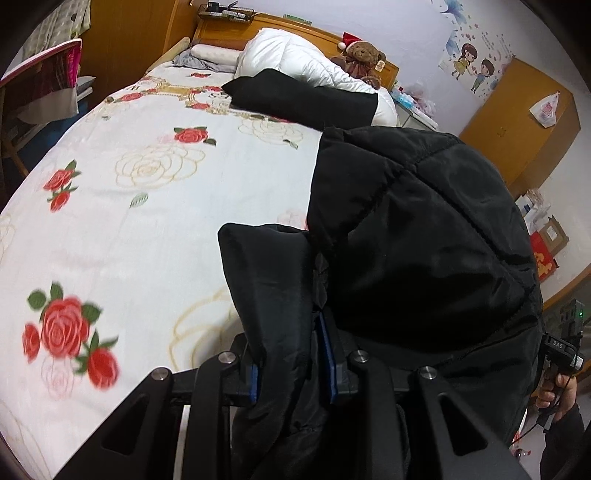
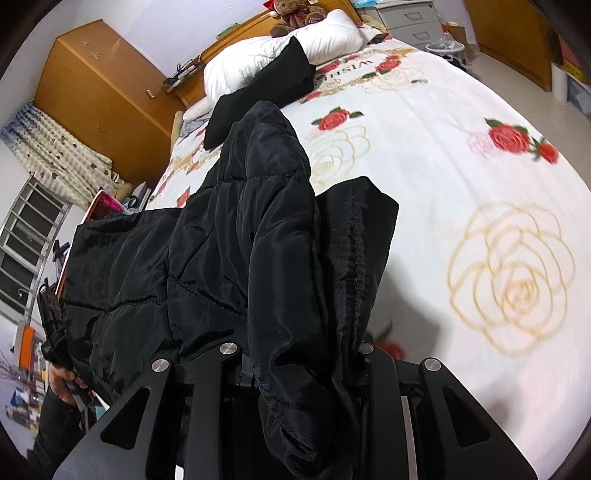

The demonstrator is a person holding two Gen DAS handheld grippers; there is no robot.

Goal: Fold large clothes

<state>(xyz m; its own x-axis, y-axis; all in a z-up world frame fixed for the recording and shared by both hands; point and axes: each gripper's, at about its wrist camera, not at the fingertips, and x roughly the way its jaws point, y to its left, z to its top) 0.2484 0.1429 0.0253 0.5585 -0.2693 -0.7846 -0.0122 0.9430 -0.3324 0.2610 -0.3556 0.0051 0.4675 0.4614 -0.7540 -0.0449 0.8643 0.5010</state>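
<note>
Holding one black padded jacket (image 1: 424,236) up over the bed (image 1: 155,229), I have a pair of tongs in each hand, two pairs in all. My left tongs (image 1: 291,373) are nearly closed, their two blue-edged fingers (image 1: 327,365) pinching a bunched fold of the jacket's edge, with the cloth spilling over and down between them. My right tongs (image 2: 303,373) are nearly closed too, clamped on another thick fold of the same jacket (image 2: 229,236), though the cloth covers their tips so I see only the black frame on either side. The quilted body of the jacket hangs between my two hands, raised off the floral blanket rather than lying flat on it. My right hand (image 1: 557,391) shows at the edge of the left view, fingers wrapped round its handle, and my left hand (image 2: 62,384) shows the same way in the right view. At the head of the bed lie one white duvet (image 1: 295,62), rolled up, and one long black garment (image 1: 306,99) stretched across in front of it, well apart from the jacket I hold. One brown teddy bear (image 1: 364,59) in a red hat sits against the wooden headboard (image 1: 266,33). Two wooden wardrobes (image 1: 517,122) stand by the walls, one on each side of the bed.
</note>
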